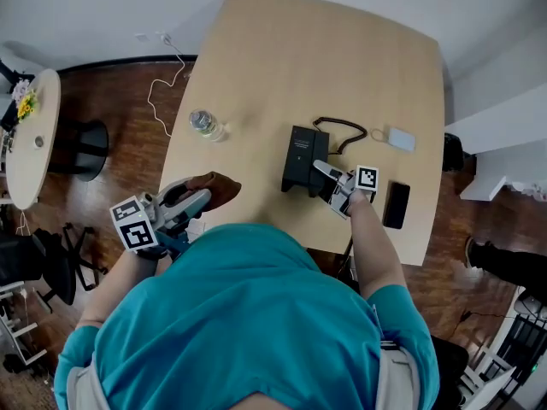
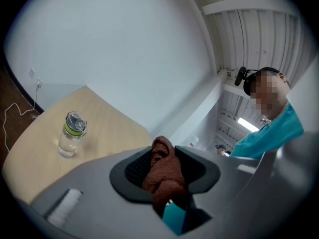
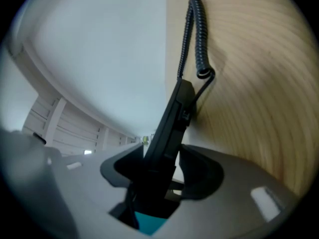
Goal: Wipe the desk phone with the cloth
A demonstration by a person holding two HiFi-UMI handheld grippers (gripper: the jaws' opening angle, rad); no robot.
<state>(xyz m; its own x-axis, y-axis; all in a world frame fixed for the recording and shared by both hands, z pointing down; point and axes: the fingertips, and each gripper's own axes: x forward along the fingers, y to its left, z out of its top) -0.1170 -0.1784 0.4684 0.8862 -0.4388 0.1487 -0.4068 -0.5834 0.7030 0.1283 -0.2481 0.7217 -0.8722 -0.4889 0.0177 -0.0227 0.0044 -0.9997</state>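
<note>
Table: wooden, carries the desk phone near its front edge. Right hand-held gripper: clamped on the phone's handset, with the coiled cord trailing. Left hand-held gripper: closed on the brown cloth at the table's edge, well apart from the phone.

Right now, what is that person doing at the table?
A person holds a gripper in each hand. The left gripper pinches a brown cloth at the near edge of the table. The right gripper is closed on the black handset of the desk phone. The cloth isn't touching the phone yet.
</note>
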